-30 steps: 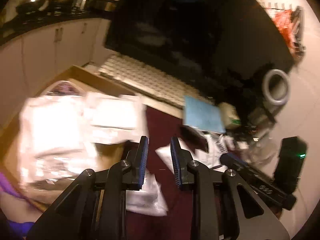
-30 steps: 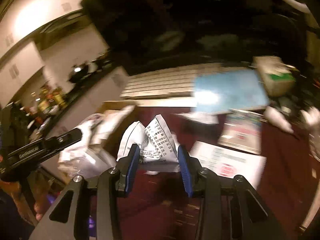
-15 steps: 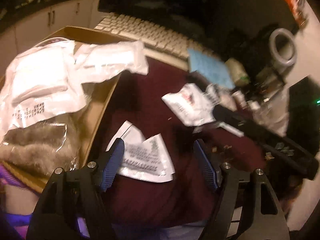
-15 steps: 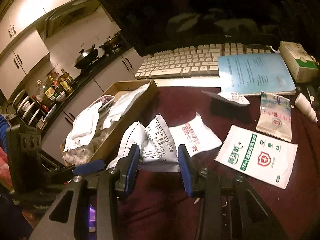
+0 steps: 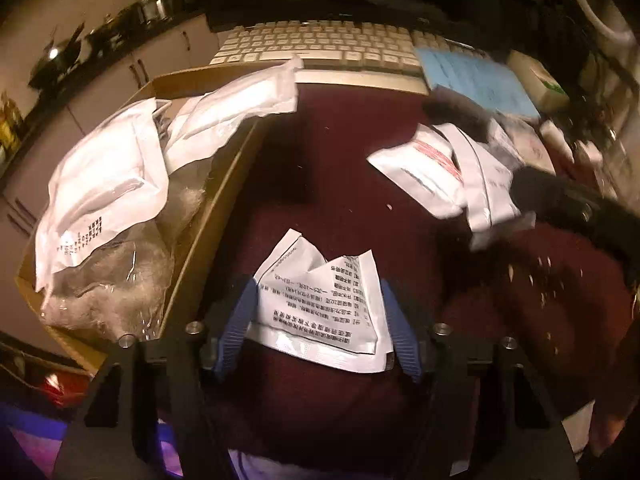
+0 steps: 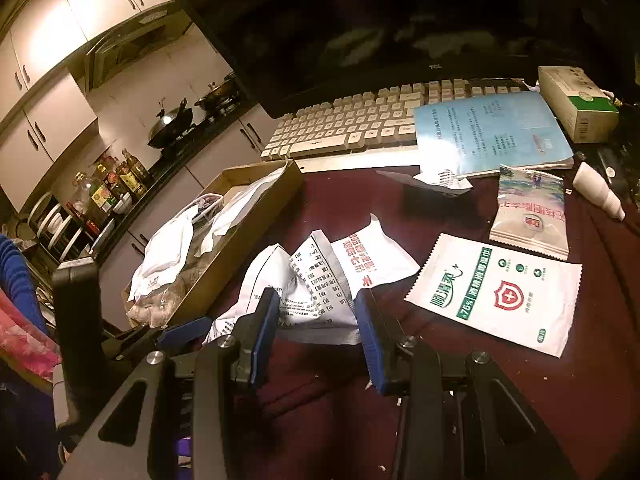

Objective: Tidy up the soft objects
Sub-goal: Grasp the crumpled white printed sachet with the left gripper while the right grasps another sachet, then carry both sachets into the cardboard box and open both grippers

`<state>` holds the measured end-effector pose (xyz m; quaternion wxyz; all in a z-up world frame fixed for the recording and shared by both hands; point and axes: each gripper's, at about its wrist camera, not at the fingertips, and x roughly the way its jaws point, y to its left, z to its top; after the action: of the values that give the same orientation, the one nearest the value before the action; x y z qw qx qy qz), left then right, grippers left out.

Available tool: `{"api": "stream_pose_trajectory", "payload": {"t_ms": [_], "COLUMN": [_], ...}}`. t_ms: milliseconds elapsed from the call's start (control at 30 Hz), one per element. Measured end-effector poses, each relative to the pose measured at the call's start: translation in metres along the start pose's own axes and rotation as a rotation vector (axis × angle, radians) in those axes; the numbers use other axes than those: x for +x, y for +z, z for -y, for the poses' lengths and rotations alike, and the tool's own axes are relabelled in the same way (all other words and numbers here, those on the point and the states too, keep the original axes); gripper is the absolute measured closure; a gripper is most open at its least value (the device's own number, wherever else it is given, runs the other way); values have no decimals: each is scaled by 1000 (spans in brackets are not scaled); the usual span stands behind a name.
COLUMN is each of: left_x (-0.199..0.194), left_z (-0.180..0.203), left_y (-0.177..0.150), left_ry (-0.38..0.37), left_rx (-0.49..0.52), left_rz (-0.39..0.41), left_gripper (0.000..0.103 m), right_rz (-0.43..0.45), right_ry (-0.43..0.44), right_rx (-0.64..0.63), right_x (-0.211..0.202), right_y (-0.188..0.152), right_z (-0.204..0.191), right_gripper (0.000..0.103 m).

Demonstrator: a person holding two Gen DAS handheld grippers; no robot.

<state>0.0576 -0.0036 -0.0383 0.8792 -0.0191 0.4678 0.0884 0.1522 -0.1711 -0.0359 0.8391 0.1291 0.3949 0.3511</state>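
Left gripper (image 5: 318, 312): fingers closing around a crumpled white packet (image 5: 320, 312) on the counter (image 5: 340, 184). Right gripper (image 6: 316, 320): fingers pinching a grey printed packet (image 6: 316, 280). Cardboard box (image 5: 224, 184): holds white pouches.

- Right side of left wrist view is blurred — the white packets (image 5: 448, 168) there smear, their print is not readable.
- Dark arm of the right gripper (image 5: 576, 208) covers part of those packets; its tips are not visible in this view.
- Cardboard box (image 6: 256, 236): the bottom is hidden under white bags (image 6: 168, 256), contents below cannot be told.
- Crumpled packet (image 6: 316, 284): its near edge is hidden behind the blue pads (image 6: 266, 328).
- Monitor (image 6: 400, 12) is cut by top edge, screen too dark to tell.
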Motion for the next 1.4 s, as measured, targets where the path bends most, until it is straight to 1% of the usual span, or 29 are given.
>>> {"api": "stream_pose_trajectory", "payload": {"t_ms": [67,167,233,300,433,467,500,533,567,633,667,700,767,933,1067,1167,1267,1400], "left_x": [-4,-3,0,2,-2,-4,-6,-8,-9,-8,-9,-9,-14,-27,-51,-71,-75,-62], "left_z": [5,9,7,3,0,2,4,5,6,7,6,3,-5,-15,-36,-61,-89,-120], "left_y": [-3,-4,-3,-2,-5,-6,-7,-8,-8,-8,-9,-10,-10,-7,5,20,39,65], "left_ry": [7,8,-14,-35,-48,-44,-34,-33,-43,-53,-64,-93,-170,-245,-294,-284,-228,-191], "left_rx": [39,61,56,52,14,20,30,33,36,45,42,24,-21,-73,-140,-190,-240,-272], "left_rz": [-3,1,0,-2,12,25,38,46,47,52,54,54,65,106,179,256,306,323], "left_gripper": [48,48,48,45,46,52,61,65,72,74,75,78,79,80,80,80,80,80], "right_rz": [4,9,11,11,14,15,15,14,12,8,7,7,7,1,-5,-21,-31,-49], "right_ry": [5,8,7,5,9,10,11,12,11,13,12,9,8,21,50,97,114,104], "right_rx": [4,15,18,24,19,18,19,21,23,24,21,18,16,19,-2,-30,-75,-111], "right_x": [-2,-4,-5,-5,-7,-7,-6,-5,-4,-4,-4,-4,-3,0,6,18,35,70], "right_y": [0,1,0,0,1,1,1,1,1,1,1,0,0,1,7,21,39,71], "right_z": [3,8,10,11,10,9,9,9,9,9,8,7,7,3,-8,-26,-49,-79], "right_gripper": [64,64,64,64,64,63,63,63,63,63,63,63,63,63,63,63,63,63]}}
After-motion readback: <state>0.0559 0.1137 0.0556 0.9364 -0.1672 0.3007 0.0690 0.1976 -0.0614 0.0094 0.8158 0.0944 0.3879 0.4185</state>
